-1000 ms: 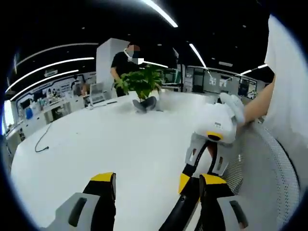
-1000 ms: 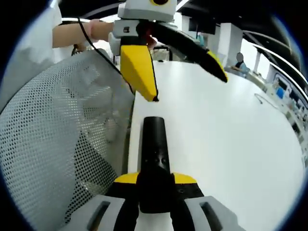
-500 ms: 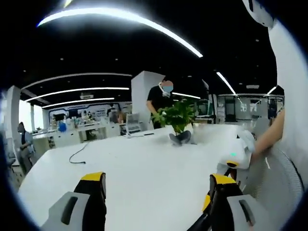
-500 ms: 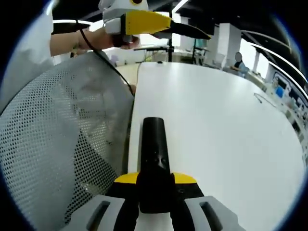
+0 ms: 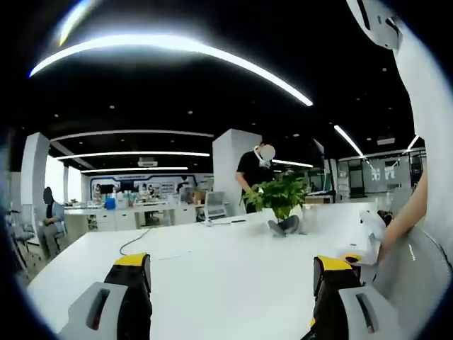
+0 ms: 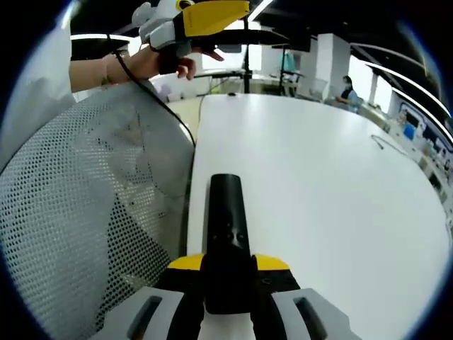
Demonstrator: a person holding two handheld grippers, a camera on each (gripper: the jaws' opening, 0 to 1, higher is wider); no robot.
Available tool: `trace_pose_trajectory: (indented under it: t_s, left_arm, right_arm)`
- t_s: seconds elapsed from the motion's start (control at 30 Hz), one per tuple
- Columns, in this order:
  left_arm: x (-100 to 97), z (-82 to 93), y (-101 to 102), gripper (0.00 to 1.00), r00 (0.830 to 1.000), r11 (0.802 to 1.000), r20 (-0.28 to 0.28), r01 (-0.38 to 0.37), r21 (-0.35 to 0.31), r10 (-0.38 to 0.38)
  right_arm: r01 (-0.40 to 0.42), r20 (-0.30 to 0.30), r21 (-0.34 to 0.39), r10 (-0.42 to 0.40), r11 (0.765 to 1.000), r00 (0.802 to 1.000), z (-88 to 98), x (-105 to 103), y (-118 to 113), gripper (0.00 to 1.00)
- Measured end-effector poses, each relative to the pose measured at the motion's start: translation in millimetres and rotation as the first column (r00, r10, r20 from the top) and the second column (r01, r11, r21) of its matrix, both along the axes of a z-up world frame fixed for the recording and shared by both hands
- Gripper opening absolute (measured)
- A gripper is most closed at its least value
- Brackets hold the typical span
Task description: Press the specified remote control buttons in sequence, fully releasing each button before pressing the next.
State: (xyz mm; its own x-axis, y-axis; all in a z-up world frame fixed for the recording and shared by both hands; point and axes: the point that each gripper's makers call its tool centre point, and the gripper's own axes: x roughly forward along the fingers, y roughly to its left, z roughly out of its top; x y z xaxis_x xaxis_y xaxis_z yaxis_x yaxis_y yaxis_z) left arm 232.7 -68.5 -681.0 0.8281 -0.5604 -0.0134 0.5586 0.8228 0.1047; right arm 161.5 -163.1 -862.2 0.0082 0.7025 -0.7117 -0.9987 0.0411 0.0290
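fingers of the right gripper (image 6: 228,280) are clamped on the black remote control (image 6: 226,234), which points out over the white counter (image 6: 333,191). fingers of the left gripper (image 5: 230,290) are wide apart and empty. compared with one second ago the left gripper is lifted up and away from the remote, now high at the far left in the right gripper view, so i judge one press is released. a mesh chair back (image 6: 78,212) is just beside the remote; a plant (image 5: 282,195) and a cable (image 5: 138,244) are far away on the counter.
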Motion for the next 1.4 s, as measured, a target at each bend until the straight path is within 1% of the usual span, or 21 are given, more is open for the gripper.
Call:
trace_pose_trajectory:
  t_s: [0.1, 0.2, 0.23, 0.3, 0.43, 0.53, 0.6, 0.67, 0.7, 0.73, 0.8, 0.9, 0.97, 1.13, 1.3, 1.4]
  left_arm:
    - [-0.8, 0.1, -1, 0.94, 1.000, 1.000, -0.001, 0.004, 0.003, -0.004]
    - [-0.3, 2.2, 3, 0.94, 1.000, 0.999, -0.023, -0.002, -0.054, 0.001]
    - [0.6, 4.4, 7, 0.94, 0.999, 0.996, -0.034, -0.013, -0.094, 0.010]
    - [1.8, 8.6, 12, 0.95, 0.999, 0.991, -0.030, -0.028, -0.130, 0.024]
    - [2.2, 17.2, 25, 0.94, 0.998, 0.982, -0.010, -0.063, -0.177, 0.062]
    - [2.2, 18.8, 29, 0.92, 0.997, 0.979, -0.012, -0.075, -0.189, 0.074]
    - [0.8, 20.1, 30, 0.89, 0.997, 0.977, -0.018, -0.072, -0.200, 0.070]
    - [-1.8, 19.7, 29, 0.81, 0.998, 0.973, -0.045, -0.058, -0.222, 0.049]
    - [-2.2, 18.1, 31, 0.78, 0.996, 0.970, -0.070, -0.062, -0.235, 0.047]
    - [-2.0, 18.4, 32, 0.78, 0.996, 0.971, -0.068, -0.066, -0.230, 0.051]
    - [-0.2, 21.5, 37, 0.85, 0.996, 0.970, -0.037, -0.090, -0.228, 0.084]
    - [2.2, 17.3, 45, 0.90, 0.991, 0.963, -0.070, -0.127, -0.240, 0.113]
    - [3.0, 16.1, 47, 0.90, 0.989, 0.961, -0.078, -0.138, -0.240, 0.123]
    - [3.8, 17.6, 49, 0.92, 0.988, 0.959, -0.070, -0.153, -0.238, 0.140]
    - [3.6, 15.5, 44, 0.92, 0.989, 0.966, -0.074, -0.142, -0.218, 0.129]
    - [3.4, 11.8, 39, 0.92, 0.990, 0.975, -0.076, -0.128, -0.182, 0.116]
  right_arm:
    - [0.003, 0.000, 0.001, -0.003, 1.000, 1.000, 0.2, 0, 0, 0.21]
    - [0.007, -0.002, 0.002, -0.007, 1.000, 1.000, 0.2, 0, 0, 0.22]
    - [0.009, -0.004, 0.003, -0.009, 1.000, 1.000, 0.3, 0, 1, 0.22]
    - [0.013, -0.008, 0.007, -0.013, 1.000, 1.000, 0.6, 0, 1, 0.22]
    - [0.017, -0.010, 0.004, -0.017, 1.000, 1.000, 0.6, 0, 1, 0.22]
    - [0.016, -0.013, -0.002, -0.016, 1.000, 1.000, 0.8, 0, 1, 0.21]
    - [0.014, -0.015, -0.009, -0.014, 1.000, 1.000, 0.9, 0, 1, 0.21]
    - [0.014, -0.018, -0.017, -0.014, 1.000, 1.000, 1.2, -1, 2, 0.21]
    - [0.013, -0.018, -0.020, -0.014, 1.000, 1.000, 1.2, -1, 2, 0.21]
    - [0.010, -0.015, -0.026, -0.010, 1.000, 1.000, 1.2, -1, 2, 0.21]
    - [0.006, -0.014, -0.034, -0.007, 0.999, 1.000, 1.4, -1, 2, 0.21]
    - [0.001, -0.016, -0.050, -0.002, 0.999, 1.000, 1.1, 0, 1, 0.21]
    - [-0.003, -0.013, -0.064, 0.002, 0.998, 1.000, 0.7, 2, -2, 0.21]
    - [-0.004, -0.010, -0.084, 0.003, 0.996, 1.000, 0.1, 8, -8, 0.21]
    - [-0.006, -0.008, -0.108, 0.005, 0.994, 1.000, -0.6, 17, -13, 0.21]
    - [-0.009, -0.008, -0.115, 0.009, 0.993, 1.000, -0.7, 18, -14, 0.21]
